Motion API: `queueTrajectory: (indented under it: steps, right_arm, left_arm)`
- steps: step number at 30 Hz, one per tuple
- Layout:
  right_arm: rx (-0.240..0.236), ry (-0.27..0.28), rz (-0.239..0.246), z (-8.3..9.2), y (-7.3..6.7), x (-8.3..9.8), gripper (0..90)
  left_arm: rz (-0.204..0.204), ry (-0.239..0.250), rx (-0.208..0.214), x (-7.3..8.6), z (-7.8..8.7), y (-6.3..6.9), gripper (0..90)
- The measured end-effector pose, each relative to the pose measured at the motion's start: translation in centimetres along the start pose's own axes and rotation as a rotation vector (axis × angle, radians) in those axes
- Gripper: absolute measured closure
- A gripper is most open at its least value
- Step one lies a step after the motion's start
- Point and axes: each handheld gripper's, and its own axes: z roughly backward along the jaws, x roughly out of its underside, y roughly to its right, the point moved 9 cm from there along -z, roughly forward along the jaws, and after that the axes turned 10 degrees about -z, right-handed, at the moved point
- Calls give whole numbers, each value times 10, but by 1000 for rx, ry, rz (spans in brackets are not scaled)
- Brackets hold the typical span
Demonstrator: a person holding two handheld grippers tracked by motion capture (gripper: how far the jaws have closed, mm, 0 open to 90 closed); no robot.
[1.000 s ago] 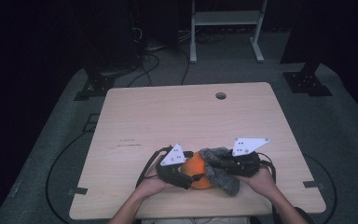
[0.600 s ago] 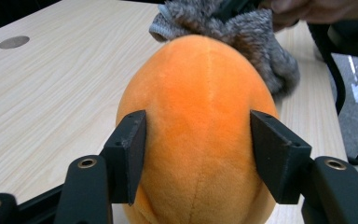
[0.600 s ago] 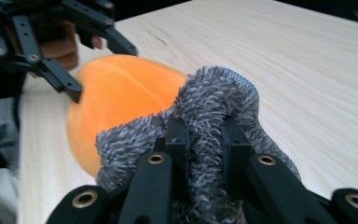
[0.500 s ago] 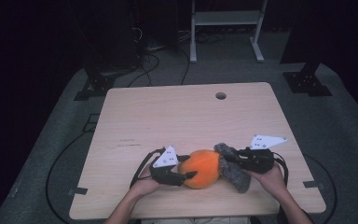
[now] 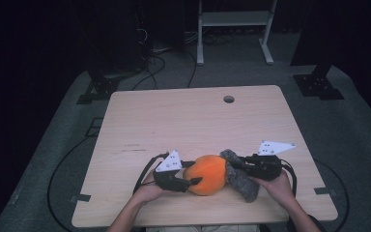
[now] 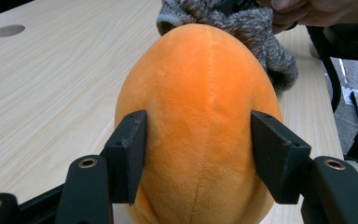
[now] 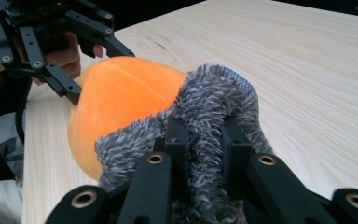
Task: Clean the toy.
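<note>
Where the pale wood table (image 5: 174, 121) meets grey carpet and dark room, my left gripper (image 5: 192, 182) has just closed, pinching the orange plush (image 5: 206, 174) at lower centre. My right gripper (image 7: 204, 140) pinches the grey fuzzy cloth (image 5: 239, 176). The plush underside is hidden, forearms cut off.

This looks like a lab or recording studio rather than a home. A plain light-wood desk (image 5: 198, 121) with a cable hole (image 5: 229, 99) near its far edge stands on grey carpet (image 5: 352, 130), ringed by dark surroundings. Beyond the far edge are black stand bases (image 5: 317, 86), loose cables (image 5: 154, 60) on the floor and a white metal rack (image 5: 234, 29).
</note>
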Motion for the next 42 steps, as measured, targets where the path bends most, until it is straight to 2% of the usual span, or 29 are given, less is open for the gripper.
queueTrajectory:
  steps: [4,6,8,10,12,14,16,17,19,21,23,25,28,31,36,39,42]
  right_arm:
    - [-70,74,8,1,-17,-17,762]
    - [-80,69,21,-5,-21,-20,763]
    - [-64,38,36,-12,-19,-17,763]
    - [-64,33,11,-12,-13,-13,764]
    - [-45,21,-13,-9,-5,-8,764]
    - [-40,23,-53,-5,1,-1,764]
    - [-22,21,-55,-1,2,3,764]
    - [-31,34,-56,1,-1,3,764]
    - [-54,58,-42,2,-9,-2,764]
    - [-84,69,-19,-2,-20,-8,764]
    - [-93,60,16,-10,-28,-13,764]
    - [-91,58,38,-16,-31,-17,764]
    - [-90,51,22,-21,-26,-15,764]
    - [-82,49,-10,-19,-18,-7,765]
    - [-20,3,-13,-8,-7,5,765]
    - [-37,46,-32,-4,-7,-3,765]
    - [-61,70,-31,-8,-13,-13,764]
  left_arm:
    - [-10,4,8,-1,-2,3,395]
    - [-20,0,8,-1,-2,4,394]
    - [-19,0,11,0,-1,3,394]
    - [-15,2,12,1,0,2,394]
    - [-15,1,15,1,1,1,394]
    - [-11,-5,11,3,2,-1,393]
    - [3,-1,4,3,2,-3,392]
    - [11,0,2,4,2,-4,392]
    - [28,2,2,4,1,-6,393]
    - [20,-7,3,5,0,-6,396]
    - [2,-25,4,6,0,-4,400]
    - [11,-32,2,9,3,-5,400]
    - [26,-27,8,13,5,-7,399]
    - [11,-29,14,12,5,-6,399]
    - [-1,-39,17,14,6,-6,400]
    - [-5,-45,23,15,7,-5,400]
    - [2,-48,33,17,7,-5,396]
